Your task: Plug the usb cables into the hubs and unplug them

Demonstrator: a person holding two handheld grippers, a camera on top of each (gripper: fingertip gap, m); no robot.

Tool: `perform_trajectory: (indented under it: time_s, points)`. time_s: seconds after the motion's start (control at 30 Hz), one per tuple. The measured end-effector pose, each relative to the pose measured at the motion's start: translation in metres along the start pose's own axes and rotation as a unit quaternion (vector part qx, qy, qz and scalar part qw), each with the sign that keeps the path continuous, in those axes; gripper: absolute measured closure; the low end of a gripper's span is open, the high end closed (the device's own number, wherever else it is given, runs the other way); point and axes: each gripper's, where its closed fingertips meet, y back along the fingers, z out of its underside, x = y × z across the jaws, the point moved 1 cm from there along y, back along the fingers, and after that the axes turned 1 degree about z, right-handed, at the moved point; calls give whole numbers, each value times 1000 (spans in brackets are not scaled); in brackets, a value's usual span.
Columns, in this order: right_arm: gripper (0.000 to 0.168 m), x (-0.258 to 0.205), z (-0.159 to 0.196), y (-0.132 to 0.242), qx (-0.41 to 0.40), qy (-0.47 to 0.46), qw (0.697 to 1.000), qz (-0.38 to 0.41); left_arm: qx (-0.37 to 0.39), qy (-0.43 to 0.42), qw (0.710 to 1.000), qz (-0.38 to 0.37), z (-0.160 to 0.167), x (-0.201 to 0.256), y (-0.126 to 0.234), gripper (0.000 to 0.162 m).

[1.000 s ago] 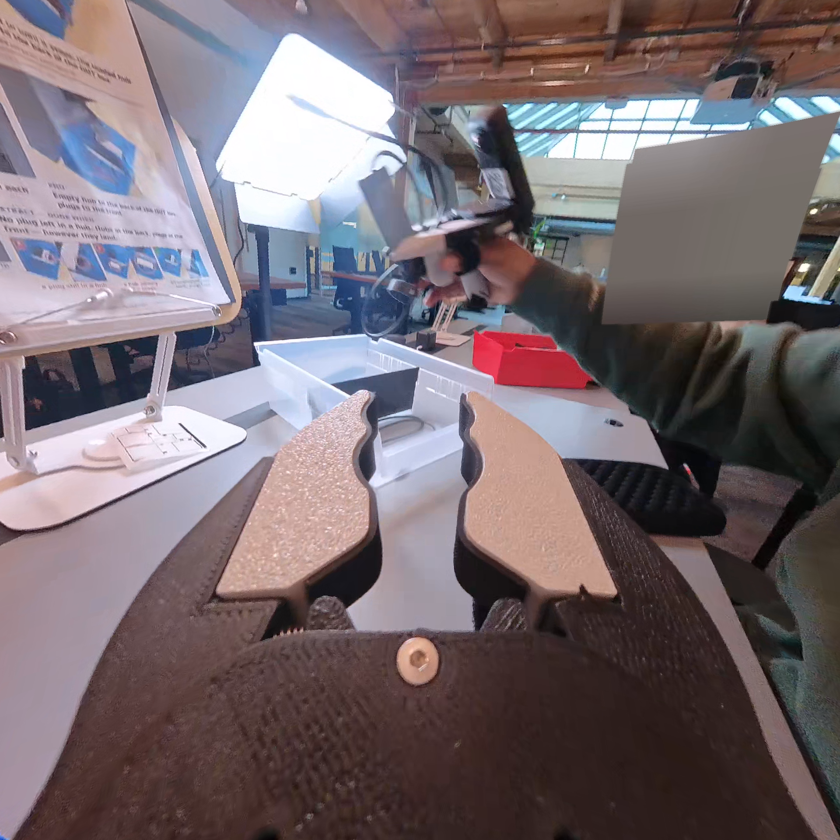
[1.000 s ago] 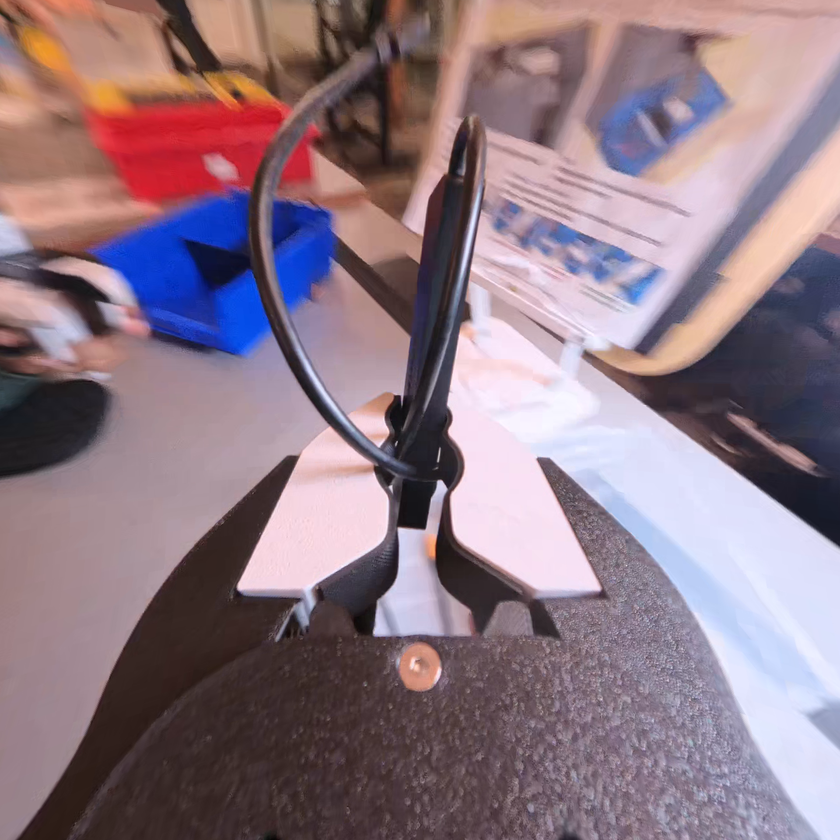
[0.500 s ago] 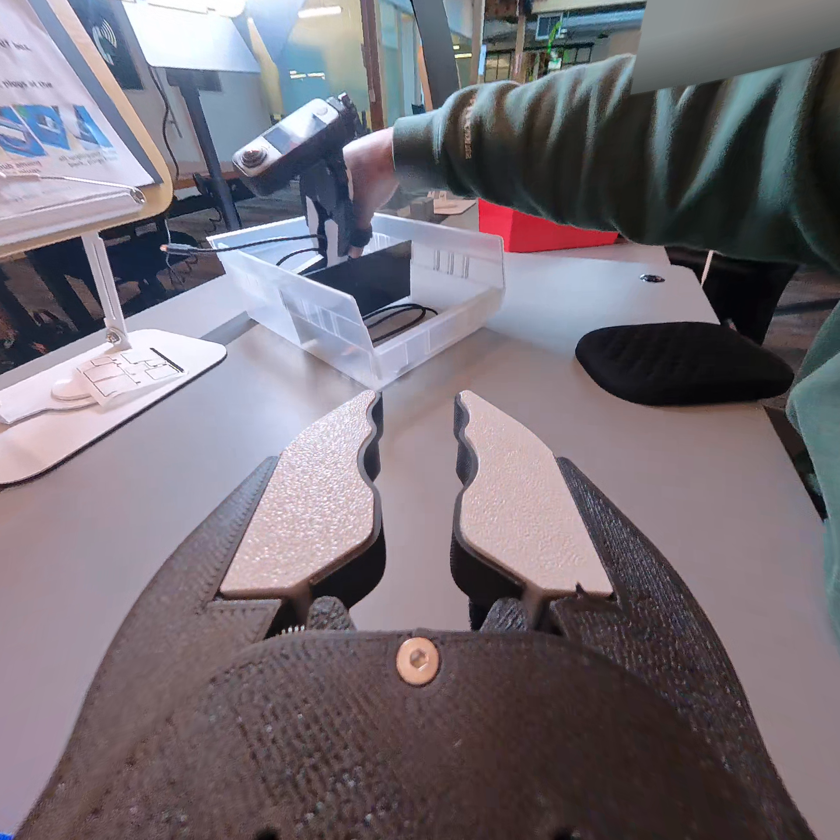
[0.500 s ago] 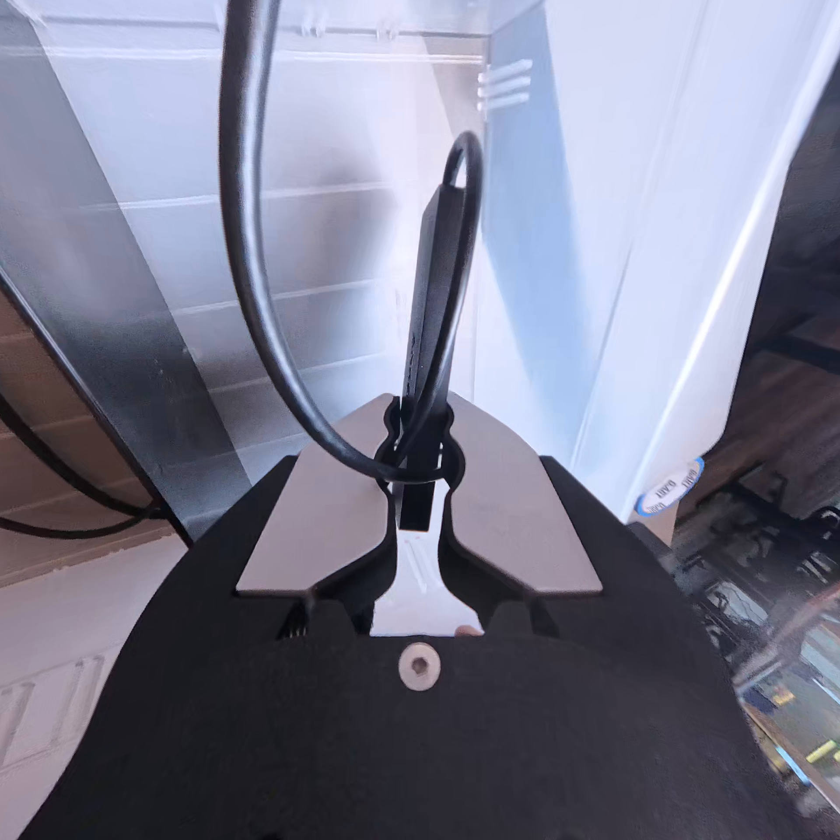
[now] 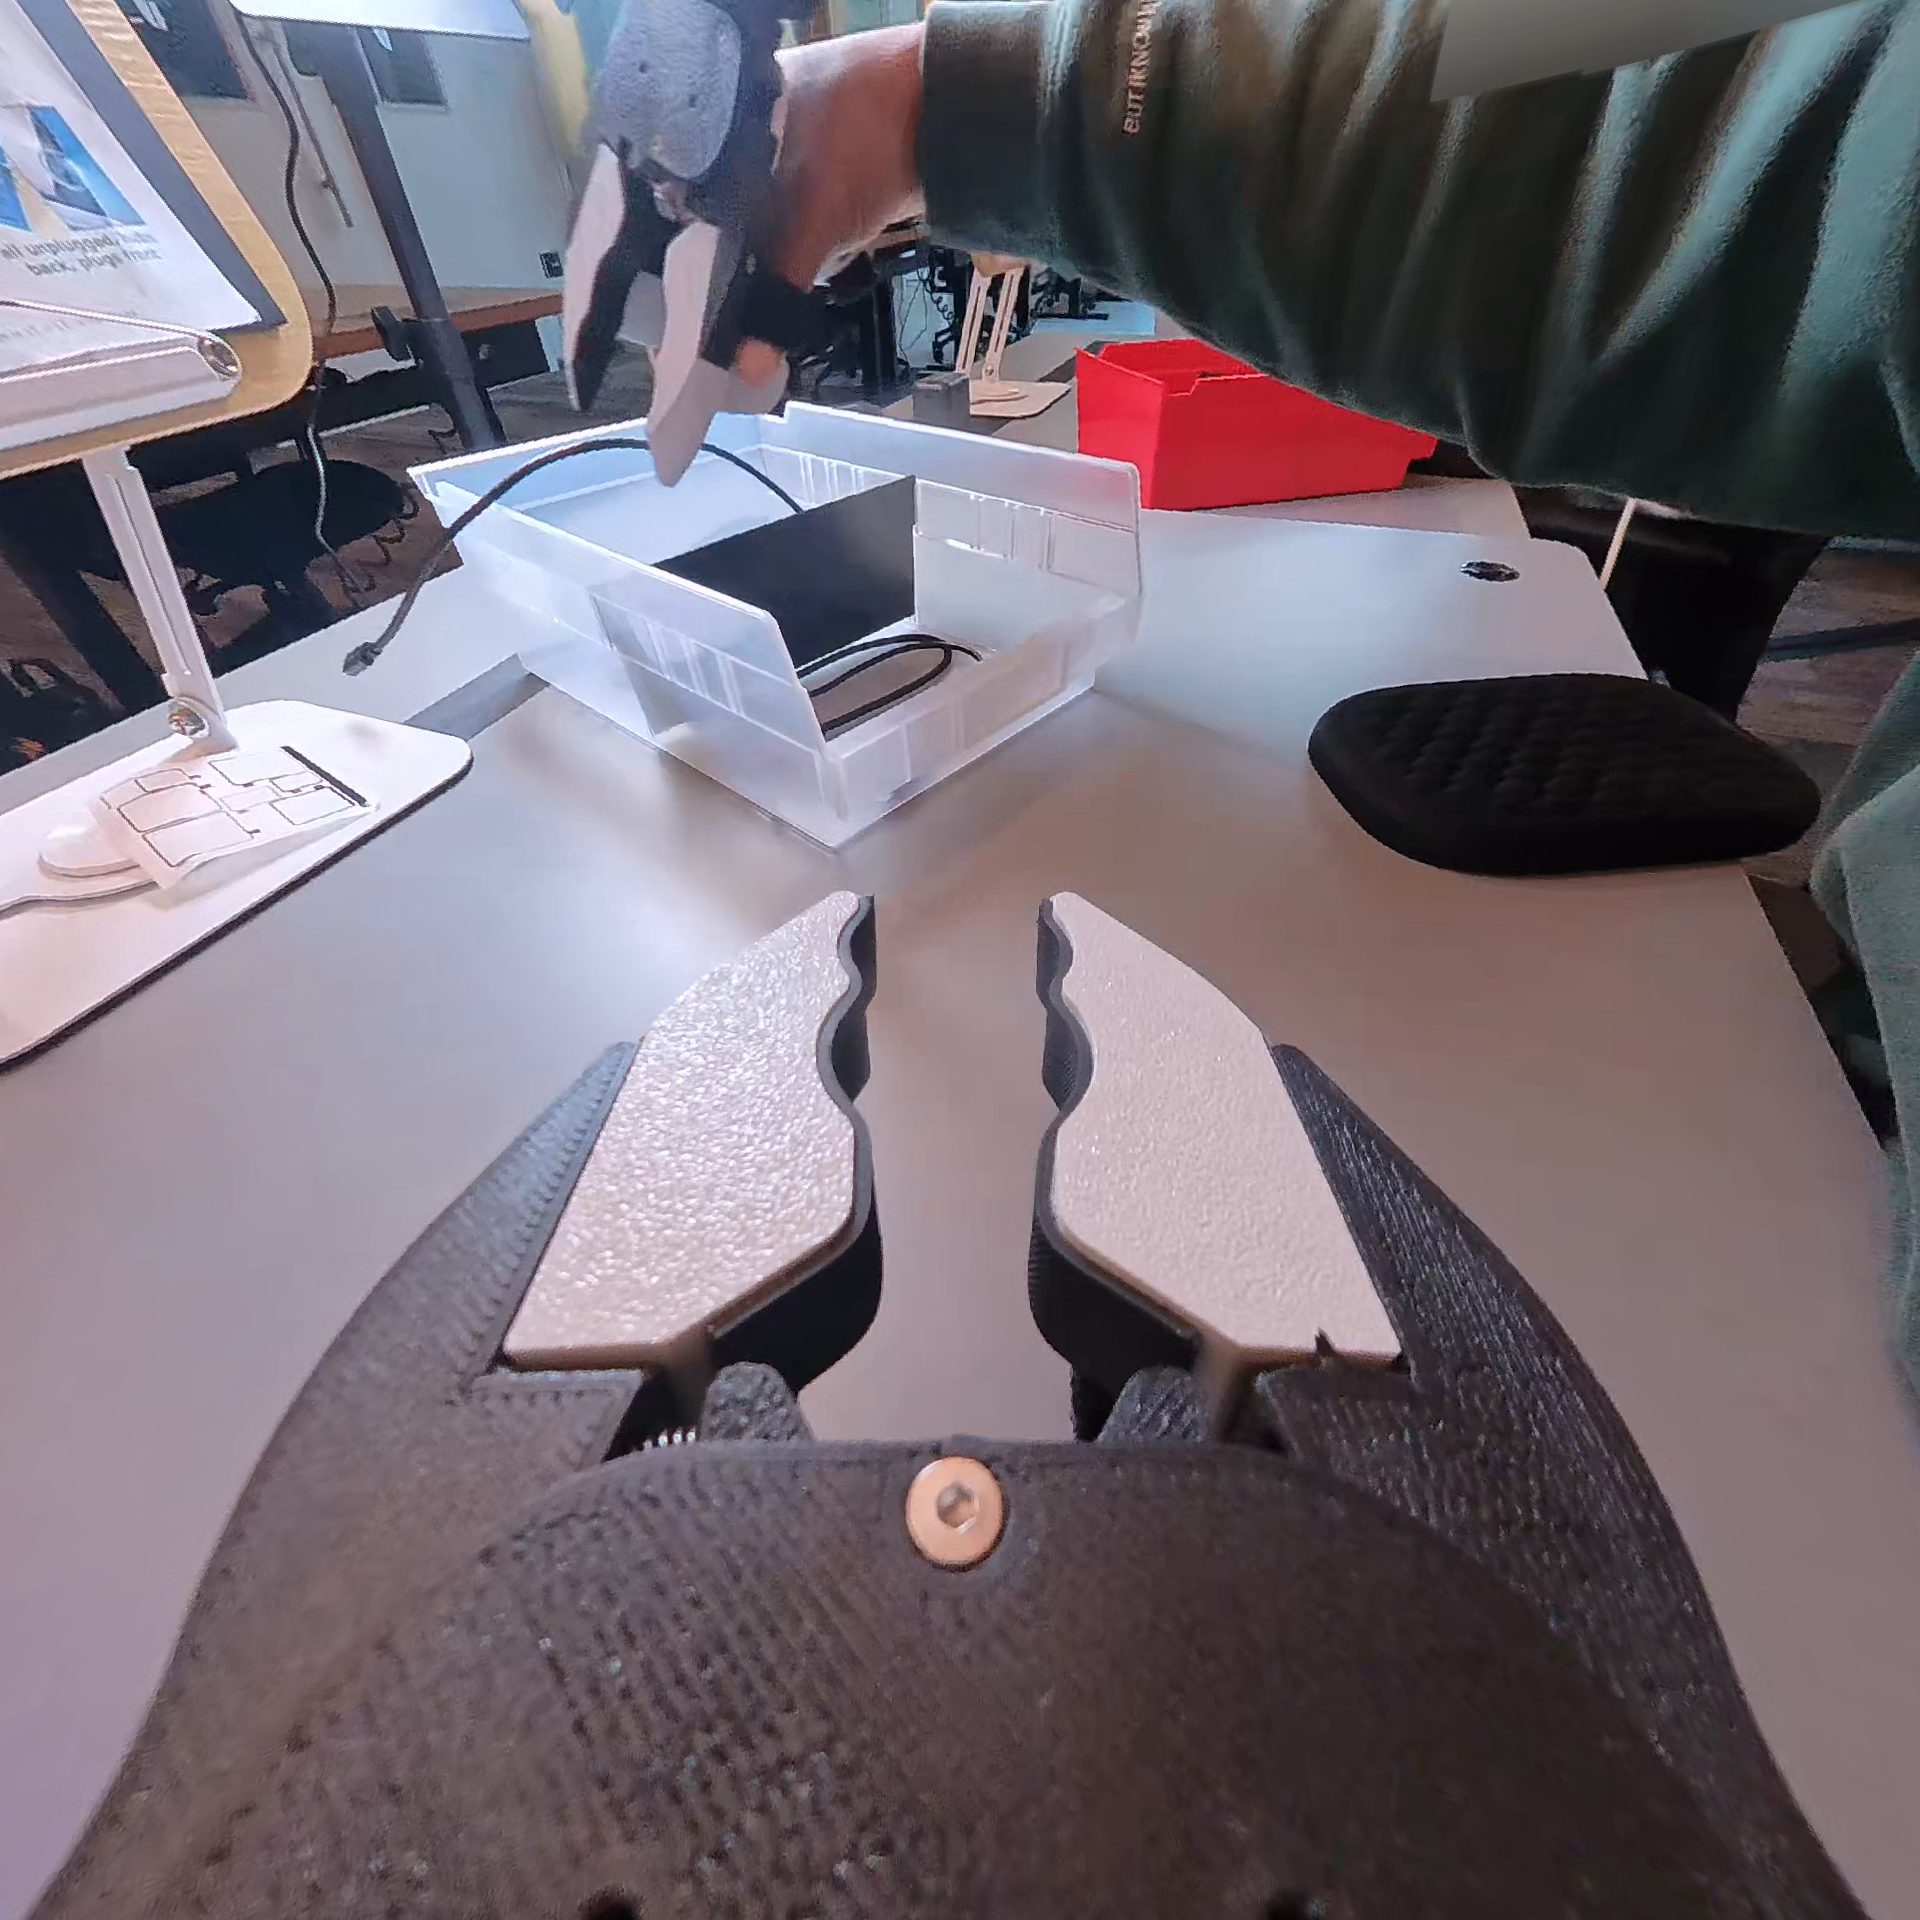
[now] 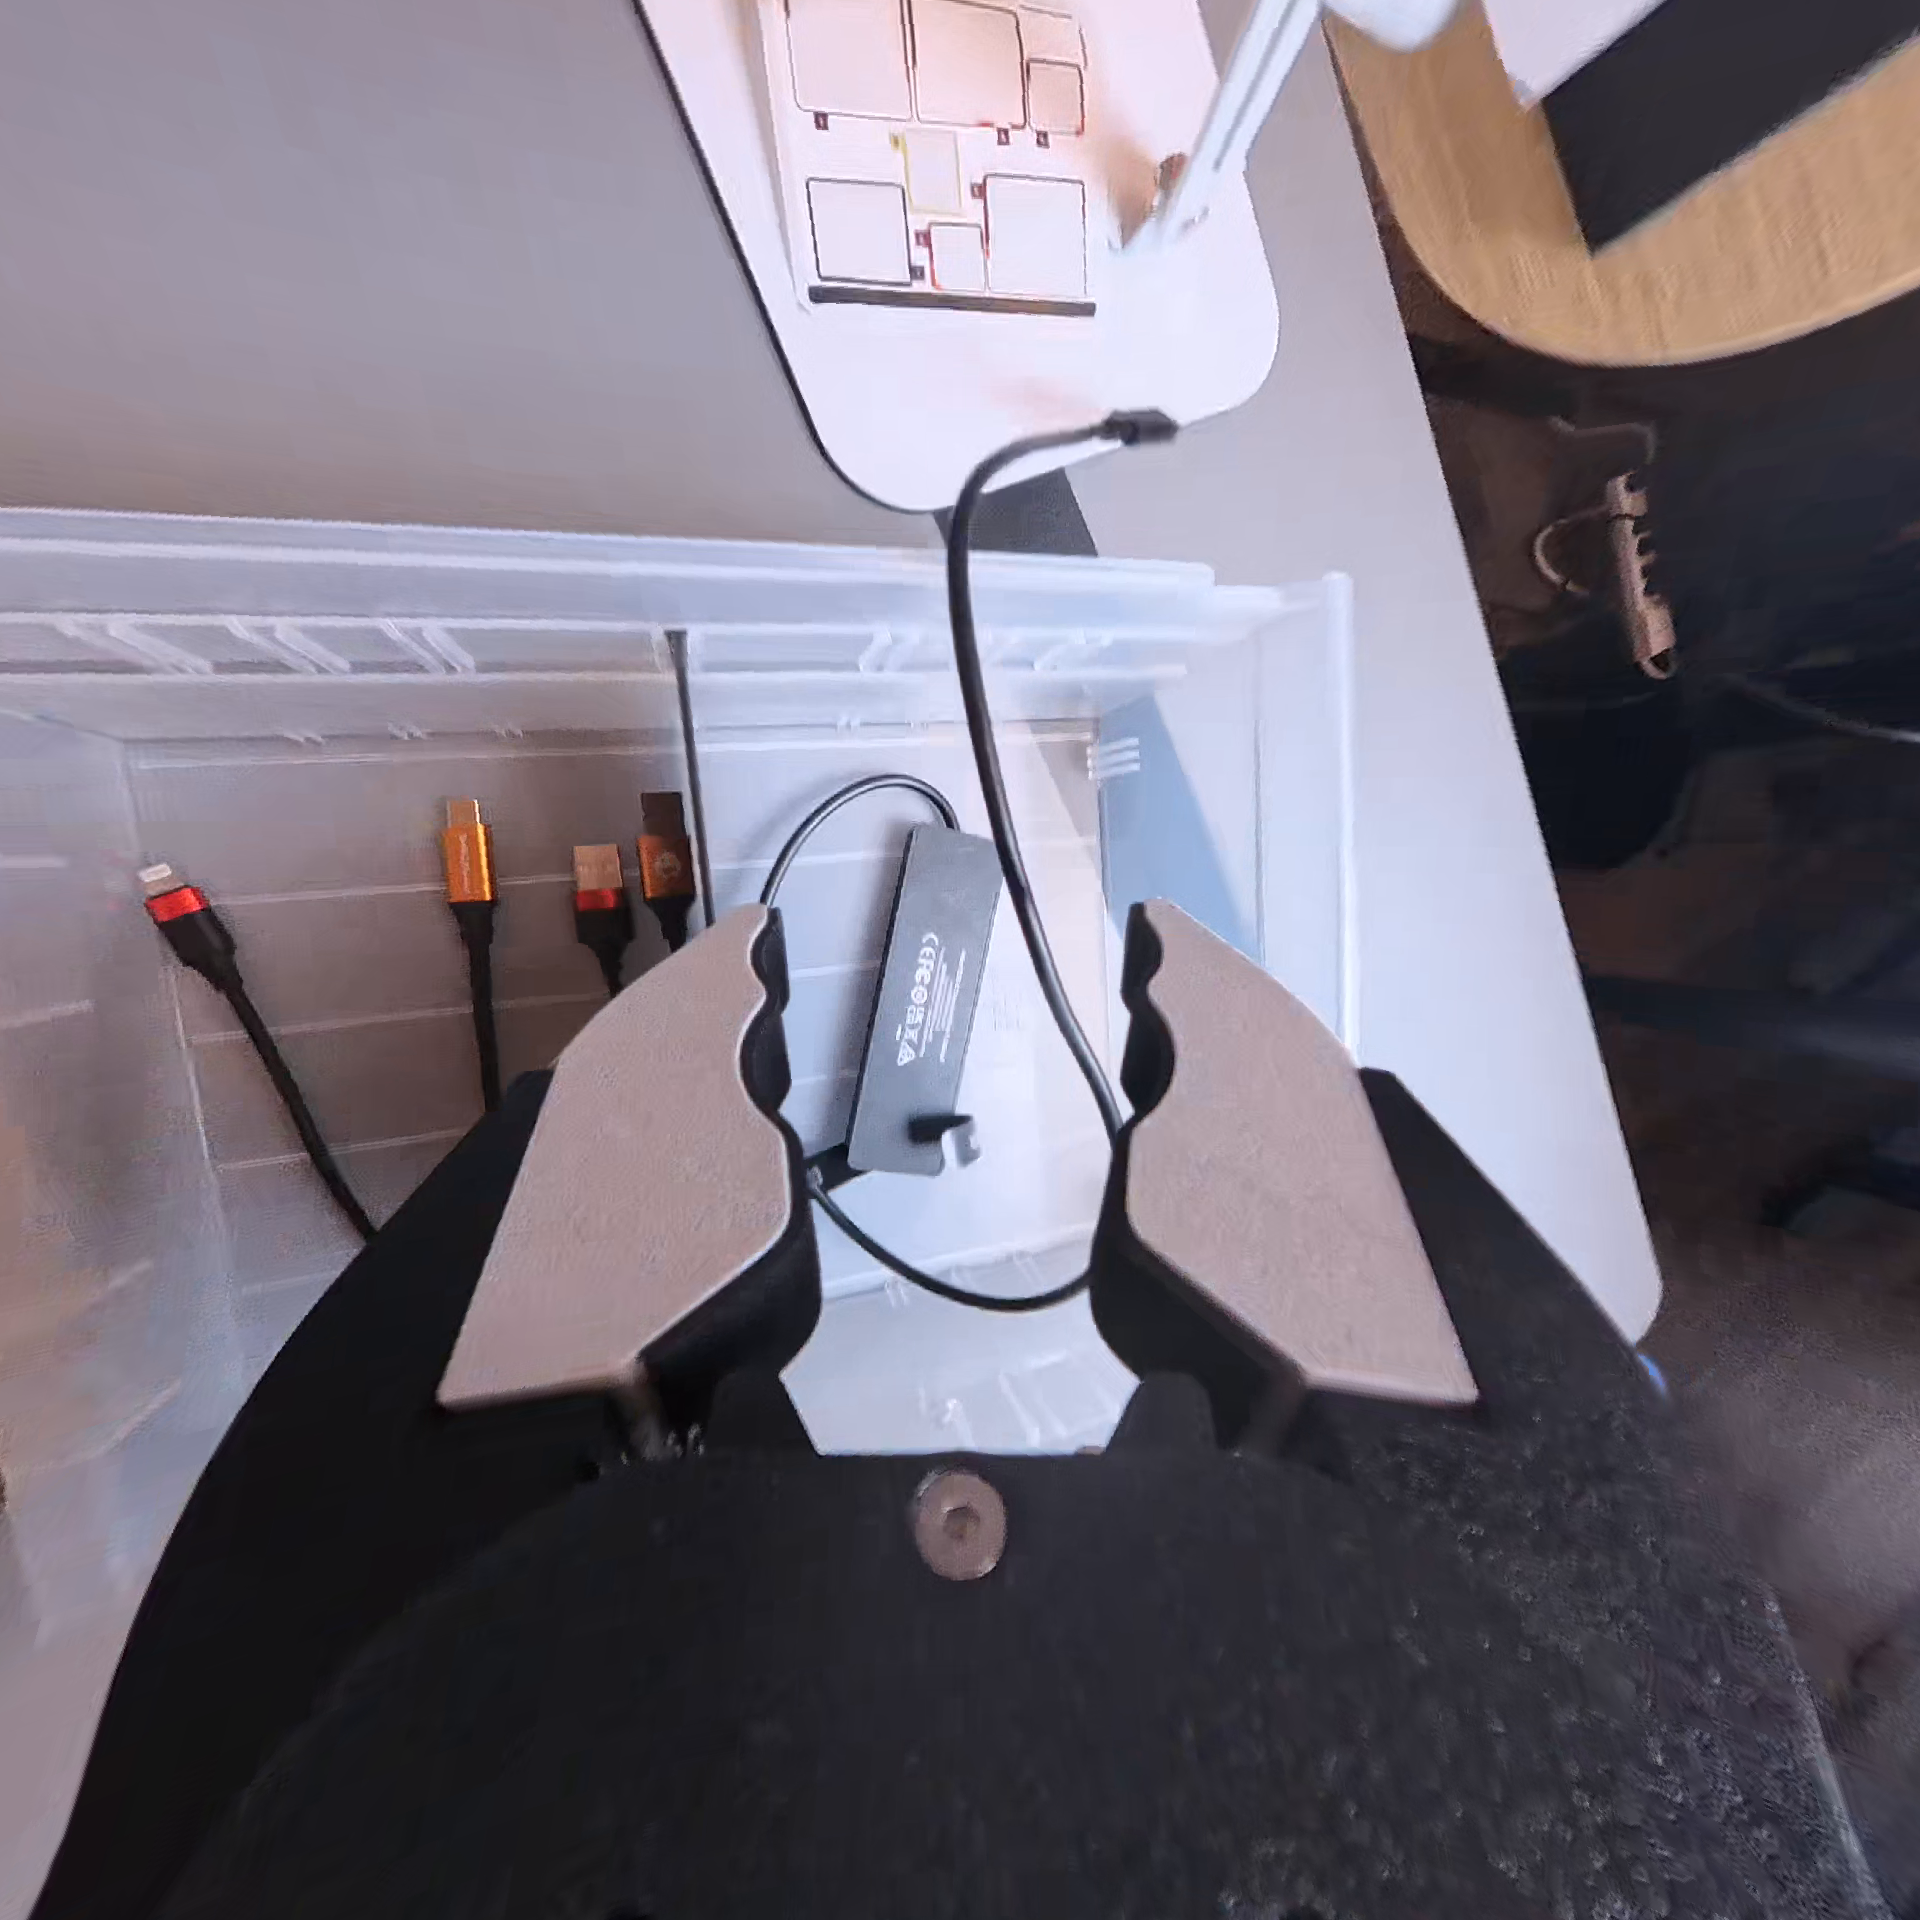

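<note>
My right gripper [image 6: 956, 914] is open and empty, pointing down over the clear plastic bin [image 6: 1195, 623]. A black USB hub [image 6: 930, 997] lies on the bin floor below the jaws, free of both pads. Its thin black cable [image 6: 987, 727] runs over the bin wall to a plug [image 6: 1138, 426] on the stand base. Several USB cables with orange [image 6: 468, 852] and red [image 6: 597, 878] plugs lie in the bin's left compartment. My left gripper [image 5: 956, 904] is open and empty above the table, short of the bin [image 5: 1039, 540]. The left wrist view shows the right gripper [image 5: 629, 426] above the bin.
A white document stand base [image 5: 208, 821] sits left of the bin. A black pad [image 5: 1558, 769] lies at the right and a red bin [image 5: 1236, 436] stands behind. A person's green sleeve [image 5: 1455, 208] reaches across above the table. My right fingertips sit around 35 cm from my left ones. The black USB hub [image 6: 930, 997] lies around 11 cm away from my right fingertips.
My right gripper was shut on the black hub, carried it over the clear bin, then opened; the hub left the grasp and lies in the bin. My left gripper stayed open and moved little.
</note>
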Motion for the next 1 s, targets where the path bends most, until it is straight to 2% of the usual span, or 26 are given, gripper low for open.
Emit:
perform_trajectory:
  time_s: [0.2, 0.27, 0.43, 0.6, 0.7, 0.83, 1.0]
  points:
    - [135, -1, -35, -33, 1, 54, 998, 40, -16, -12, 1000, -8, 6, 0, -1, 133]
    - [163, 0, -41, -34, 0, 70, 997, 45, -18, -8, 1000, -9, 8, -1, -1, 134]
    - [164, -6, -29, -3, -9, 63, 998, 0, -29, -6, 1000, -4, 12, -2, -1, 135]
    - [164, -7, 14, 54, -6, 4, 998, -60, -39, -10, 999, -1, 15, -2, -1, 137]
    - [164, -5, 46, 70, -58, -6, 997, -59, -45, -8, 999, 2, 17, -2, -3, 138]
    - [164, -3, 65, 55, -118, 10, 992, -37, -58, -2, 998, 10, 24, 0, -7, 138]
    - [163, -7, 50, -8, -148, 61, 987, -15, -70, -13, 997, 11, 27, 4, -8, 138]
